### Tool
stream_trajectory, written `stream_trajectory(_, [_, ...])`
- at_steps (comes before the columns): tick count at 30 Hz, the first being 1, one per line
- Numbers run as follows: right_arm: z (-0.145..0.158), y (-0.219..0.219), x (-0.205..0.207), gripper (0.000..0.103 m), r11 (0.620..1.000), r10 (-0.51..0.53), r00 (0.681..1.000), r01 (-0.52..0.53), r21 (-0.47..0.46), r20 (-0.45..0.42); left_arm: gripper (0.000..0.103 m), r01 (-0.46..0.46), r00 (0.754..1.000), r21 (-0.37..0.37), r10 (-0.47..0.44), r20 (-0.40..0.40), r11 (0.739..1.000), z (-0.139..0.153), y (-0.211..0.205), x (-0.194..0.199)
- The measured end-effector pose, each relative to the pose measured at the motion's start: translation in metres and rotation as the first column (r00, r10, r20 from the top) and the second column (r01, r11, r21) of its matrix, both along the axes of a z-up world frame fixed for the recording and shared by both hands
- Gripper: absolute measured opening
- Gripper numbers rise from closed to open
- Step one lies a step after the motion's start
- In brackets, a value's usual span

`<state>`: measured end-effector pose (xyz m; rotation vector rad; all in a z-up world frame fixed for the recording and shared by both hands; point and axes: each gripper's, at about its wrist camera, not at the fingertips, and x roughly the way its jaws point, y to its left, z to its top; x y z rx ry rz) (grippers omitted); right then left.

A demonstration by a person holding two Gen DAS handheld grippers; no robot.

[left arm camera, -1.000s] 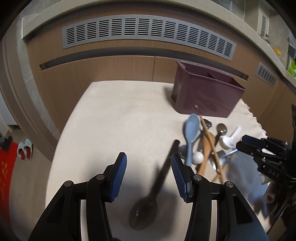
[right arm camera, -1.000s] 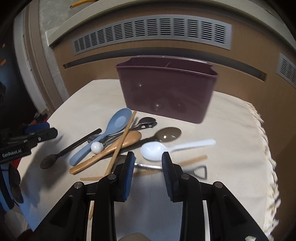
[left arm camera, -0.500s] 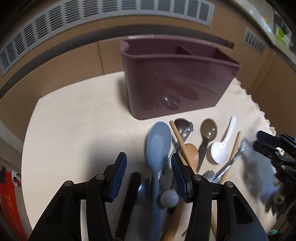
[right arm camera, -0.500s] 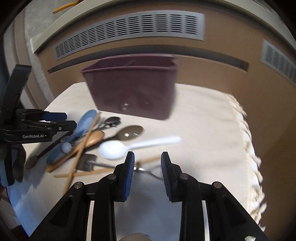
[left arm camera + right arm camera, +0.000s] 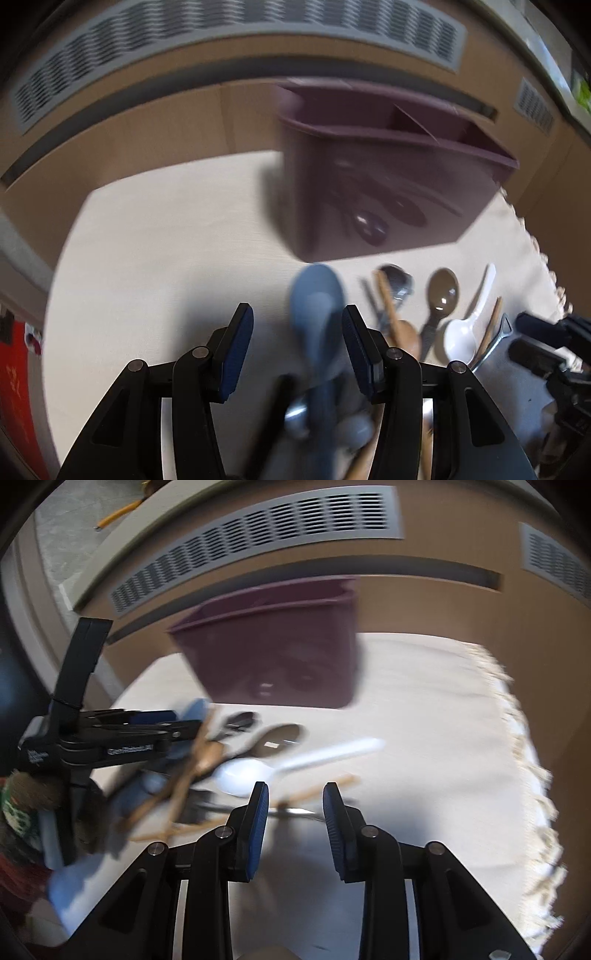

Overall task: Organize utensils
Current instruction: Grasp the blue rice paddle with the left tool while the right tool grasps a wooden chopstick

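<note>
Utensils: mixed heap of spoons and wooden sticks on the cream fringed cloth [image 5: 424, 709], just in front of the dark purple plastic caddy [image 5: 388, 192].
Left gripper [image 5: 297, 349]: jaws wide apart over the big blue plastic spoon [image 5: 317, 306]; spoon lies between them, pads not pressing.
Right gripper [image 5: 295, 823]: jaws opening, nothing gripped, above a thin wooden stick [image 5: 317, 792].
White plastic spoon [image 5: 251, 773]: just beyond the right fingers.
Brown spoon [image 5: 441, 291]: beside the white one.

Both wrist views look steeply down, close, sharing the utensil pile [image 5: 406, 325].
</note>
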<state>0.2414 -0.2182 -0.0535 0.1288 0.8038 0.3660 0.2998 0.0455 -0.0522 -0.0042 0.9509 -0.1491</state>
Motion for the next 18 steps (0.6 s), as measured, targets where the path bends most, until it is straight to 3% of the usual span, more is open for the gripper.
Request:
stream_trajectory(4, [0.005,0.034,0.017,0.029,0.996,0.087,0.996,-0.086,0.037,-0.025,0.051,-0.071,0.997,-0.048,0.072,0.029,0.996,0.012,0.039,-0.014])
stream_trajectory(9, [0.001,0.076,0.047,0.026,0.993,0.113,0.992,-0.111,0.037,-0.064,0.051,-0.086,0.996,-0.091,0.088,0.02,0.992,0.008,0.056,-0.025])
stream_trajectory(12, [-0.004,0.094,0.06,0.019,0.996,0.088,0.992,-0.09,-0.014,-0.086,0.051,-0.063,0.998,-0.113,0.064,0.001,0.992,0.002,0.049,-0.026])
stream_trajectory(13, [-0.006,0.099,0.062,0.01,0.995,0.082,0.993,-0.086,-0.047,-0.081,0.051,-0.05,0.999,-0.122,0.05,-0.006,0.991,0.0,0.045,-0.026])
stream_trajectory(15, [-0.004,0.103,0.063,0.008,0.992,0.084,0.994,-0.09,-0.09,-0.068,0.051,-0.021,1.0,-0.127,0.019,-0.016,0.992,-0.004,0.031,-0.024])
stream_trajectory(18, [0.006,0.083,0.057,0.007,0.995,0.058,0.998,-0.061,-0.073,-0.04,0.051,0.012,1.0,-0.101,-0.015,-0.026,0.995,-0.008,0.005,-0.017])
